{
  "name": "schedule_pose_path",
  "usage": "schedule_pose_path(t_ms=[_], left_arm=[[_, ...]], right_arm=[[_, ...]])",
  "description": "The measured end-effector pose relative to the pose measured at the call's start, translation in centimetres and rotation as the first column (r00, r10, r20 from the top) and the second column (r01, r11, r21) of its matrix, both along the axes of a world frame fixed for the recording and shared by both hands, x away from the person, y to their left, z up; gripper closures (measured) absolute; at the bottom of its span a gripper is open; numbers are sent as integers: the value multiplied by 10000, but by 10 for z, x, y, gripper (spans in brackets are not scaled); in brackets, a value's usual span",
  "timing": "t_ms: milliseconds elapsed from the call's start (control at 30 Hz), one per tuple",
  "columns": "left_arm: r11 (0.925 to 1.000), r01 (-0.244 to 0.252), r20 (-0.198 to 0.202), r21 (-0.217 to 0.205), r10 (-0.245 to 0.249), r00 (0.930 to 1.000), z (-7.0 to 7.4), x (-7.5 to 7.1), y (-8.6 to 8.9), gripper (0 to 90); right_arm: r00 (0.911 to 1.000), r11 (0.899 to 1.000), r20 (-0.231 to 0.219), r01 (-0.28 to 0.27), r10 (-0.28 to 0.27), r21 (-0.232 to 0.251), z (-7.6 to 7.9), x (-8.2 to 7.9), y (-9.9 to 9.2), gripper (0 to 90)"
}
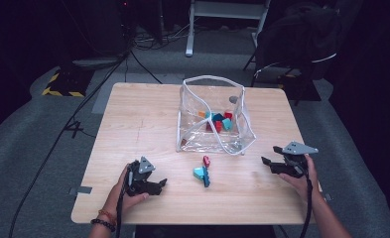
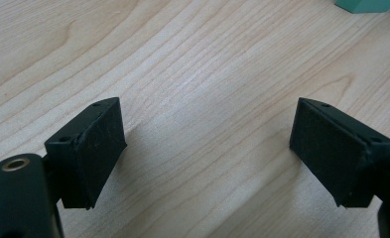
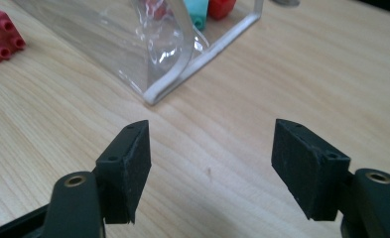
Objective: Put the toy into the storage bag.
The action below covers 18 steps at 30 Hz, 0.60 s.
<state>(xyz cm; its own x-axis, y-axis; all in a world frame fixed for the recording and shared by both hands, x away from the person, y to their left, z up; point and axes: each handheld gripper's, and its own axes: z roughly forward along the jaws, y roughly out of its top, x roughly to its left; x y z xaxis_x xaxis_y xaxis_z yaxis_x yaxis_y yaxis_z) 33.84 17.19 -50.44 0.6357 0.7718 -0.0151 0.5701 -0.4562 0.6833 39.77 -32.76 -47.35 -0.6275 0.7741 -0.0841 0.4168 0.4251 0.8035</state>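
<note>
A clear plastic bag (image 1: 215, 116) with white trim stands open on the wooden table (image 1: 133, 124), holding several red, teal and orange bricks. In front of it lie a red brick (image 1: 206, 160), a teal brick (image 1: 199, 172) and a blue brick (image 1: 206, 180). My left gripper (image 1: 161, 184) rests low at the front left, open and empty, pointing toward these bricks. In its own view the left gripper (image 2: 207, 119) frames bare wood, with the teal brick (image 2: 366, 5) at the top edge. My right gripper (image 1: 270, 154) is open at the front right. The right gripper (image 3: 212, 136) faces the bag's corner (image 3: 158, 94) and the red brick (image 3: 1, 35).
A small grey round object (image 1: 233, 99) lies behind the bag. Beyond the table stand a dark chair (image 1: 301, 39) and white frame legs (image 1: 190, 29), with cables (image 1: 73, 124) across the grey floor. The table's front edge runs just below both hands.
</note>
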Motion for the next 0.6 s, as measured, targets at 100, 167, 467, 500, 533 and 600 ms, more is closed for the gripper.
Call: schedule_pose_path(t_ms=[100, 167, 467, 500, 533, 600], left_arm=[[9999, 34, 79, 122, -35, 10000, 0, -1, 0, 144], [9999, 15, 73, 139, -16, 10000, 1, -1, 0, 144], [9997, 228, 18, 31, -228, 9997, 0, -2, 0, 144], [9997, 232, 15, 30, -232, 9997, 0, -2, 0, 144], [9997, 232, 9, 28, -233, 9997, 0, -2, 0, 144], [9996, 278, 21, 32, -279, 9996, 0, -2, 0, 144]], right_arm=[[9996, 10000, -274, -8, 9, 35, -7, 2, 2, 321], [9993, 10000, -373, -7, 10, 76, -10, 2, 2, 319], [9978, 9999, -654, 93, -98, -78, -21, 3, 2, 308], [9975, 9999, -694, 103, -108, -74, -22, 3, 1, 308], [9975, 9999, -700, 120, -126, -86, -24, 3, 1, 307], [9968, 9998, -778, 155, -167, -157, -27, 3, 0, 305]])
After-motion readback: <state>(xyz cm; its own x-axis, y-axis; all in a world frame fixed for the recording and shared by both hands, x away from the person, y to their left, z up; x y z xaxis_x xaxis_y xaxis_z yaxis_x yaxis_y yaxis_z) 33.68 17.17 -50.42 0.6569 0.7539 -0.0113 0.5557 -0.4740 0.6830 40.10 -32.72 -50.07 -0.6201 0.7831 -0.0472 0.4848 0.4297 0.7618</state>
